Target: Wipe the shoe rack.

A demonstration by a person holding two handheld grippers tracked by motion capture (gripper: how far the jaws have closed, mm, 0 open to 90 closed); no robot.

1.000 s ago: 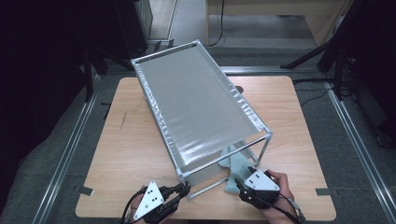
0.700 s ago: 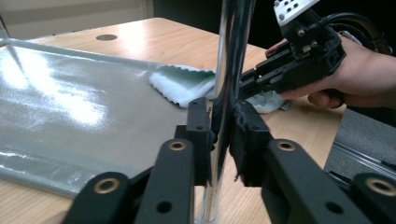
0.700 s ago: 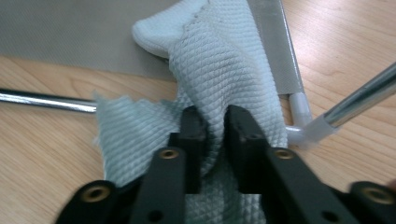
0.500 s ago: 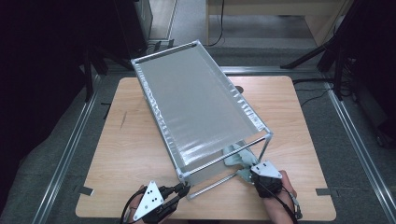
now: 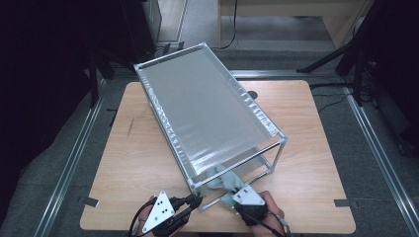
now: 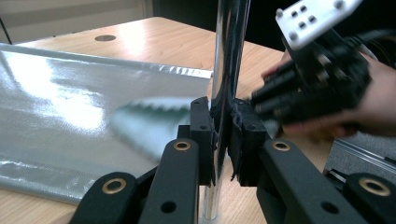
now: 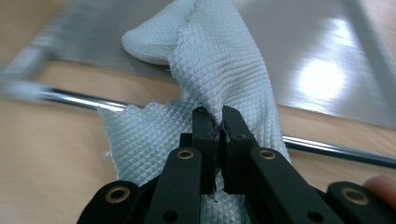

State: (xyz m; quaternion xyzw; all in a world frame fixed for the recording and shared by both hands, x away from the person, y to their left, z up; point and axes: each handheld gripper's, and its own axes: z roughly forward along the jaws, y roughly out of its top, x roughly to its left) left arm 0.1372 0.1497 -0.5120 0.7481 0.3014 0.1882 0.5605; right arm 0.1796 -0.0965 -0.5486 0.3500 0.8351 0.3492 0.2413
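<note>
Shifted nearer the rack (image 5: 276, 148), the right tool (image 7: 218, 122) has clamped the cloth (image 7: 219, 60) lying ahead.

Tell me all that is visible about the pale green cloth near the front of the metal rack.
The pale green cloth looks like woven fabric with a small diamond texture and a zigzag-cut edge. It lies crumpled on the wooden table, over the rack's low chrome bar, one end reaching onto the silvery lower shelf. The right gripper is shut on a bunched fold of it.

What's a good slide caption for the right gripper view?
Right gripper pinches a pale waffle-weave cloth lying across the rack's chrome bar on the wooden table.
</note>
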